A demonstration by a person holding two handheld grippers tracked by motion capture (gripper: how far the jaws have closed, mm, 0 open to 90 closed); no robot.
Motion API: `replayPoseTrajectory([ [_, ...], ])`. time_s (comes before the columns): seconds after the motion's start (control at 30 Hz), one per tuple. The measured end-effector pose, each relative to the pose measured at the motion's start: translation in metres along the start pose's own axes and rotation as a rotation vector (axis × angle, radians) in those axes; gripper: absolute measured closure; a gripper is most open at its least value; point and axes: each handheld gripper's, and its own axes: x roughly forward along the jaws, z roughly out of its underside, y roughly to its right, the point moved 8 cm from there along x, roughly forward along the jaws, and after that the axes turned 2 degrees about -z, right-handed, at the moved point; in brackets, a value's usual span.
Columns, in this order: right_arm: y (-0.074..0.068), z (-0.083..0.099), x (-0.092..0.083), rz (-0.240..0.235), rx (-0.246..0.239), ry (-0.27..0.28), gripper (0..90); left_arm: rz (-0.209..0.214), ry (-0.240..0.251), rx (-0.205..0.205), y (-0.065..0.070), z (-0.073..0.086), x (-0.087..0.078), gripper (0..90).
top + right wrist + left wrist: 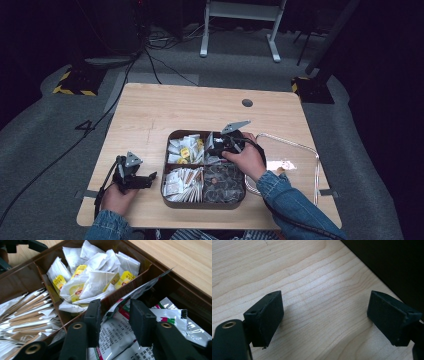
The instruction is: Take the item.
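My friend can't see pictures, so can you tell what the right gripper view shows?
The right gripper reaches into a brown divided tray, its two black jaws on either side of a silver printed sachet that stands up between them. The next compartment holds white tea bags with yellow tags, and another holds paper sticks.

Out past the light wooden desk [165, 107], with a round cable hole [247, 103] near its far edge, grey carpet [45, 130] spreads across the whole floor, and the room beyond sinks into darkness. At the far side stands a white frame of another table [240, 27], its two legs planted on the carpet. Black cables [150, 55] snake over the floor from the dark corner at the back left. Yellow-and-black hazard tape marks a dark base [75, 82] on the left, and another [307, 85] sits on the right
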Motion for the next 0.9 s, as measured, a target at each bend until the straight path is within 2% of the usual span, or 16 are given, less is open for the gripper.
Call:
replayPoseTrajectory([
  [0.27,0.003,0.001,0.007,0.0,0.043,-0.006,72.4,0.0,0.0,0.0,0.0,0.0,0.0,14.1],
  [0.53,0.002,0.0,0.005,0.007,0.049,0.002,85.7,0.0,0.0,0.0,0.0,0.0,0.0,14.1],
  [0.9,0.001,-0.005,-0.007,0.002,0.05,0.052,89.1,0.0,0.0,0.0,0.0,0.0,0.0,14.1],
])
